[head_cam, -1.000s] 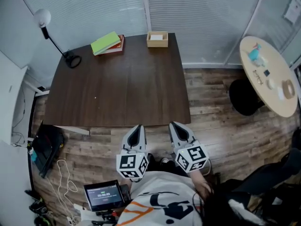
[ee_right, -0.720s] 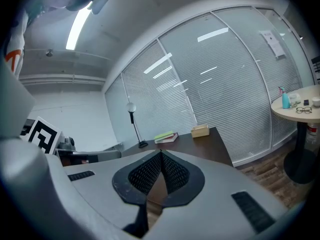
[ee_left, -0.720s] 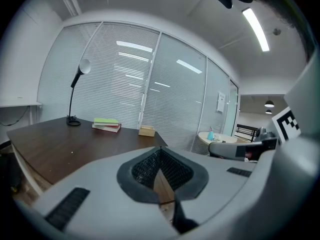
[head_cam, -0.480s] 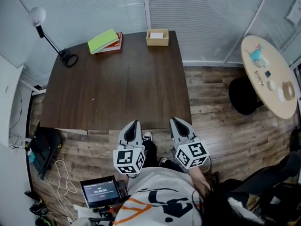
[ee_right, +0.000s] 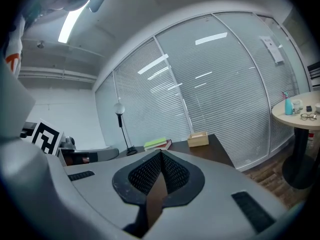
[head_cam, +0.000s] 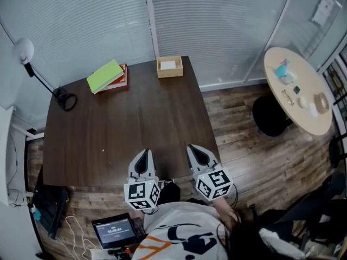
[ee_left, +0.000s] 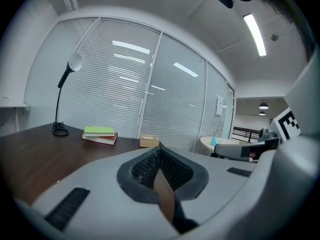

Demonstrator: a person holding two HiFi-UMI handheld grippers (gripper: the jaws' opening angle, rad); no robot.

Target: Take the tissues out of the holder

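Facing line: the person stands at the near edge of the dark table [head_cam: 108, 140], with both grippers over that edge and aimed across it.
Left gripper [head_cam: 143, 155]: jaws pressed together, nothing between them.
Right gripper [head_cam: 194, 149]: jaws likewise pressed together and empty.
Gap to cross: the bare depth of the table top lies between the jaws and the target, which is well apart from both.
Holder [head_cam: 169, 66]: a small wooden box at the far edge, opening upward; its long axis runs along that edge, crosswise to the reach.
Tissues [head_cam: 168, 64]: a white stack lying inside the holder, none drawn out.
Bearing: straight ahead, between the two grippers' lines.
Nearer hand: judged about equal; either gripper must first spread its jaws.
Off-path: books [head_cam: 107, 76], far left, apart from the holder.
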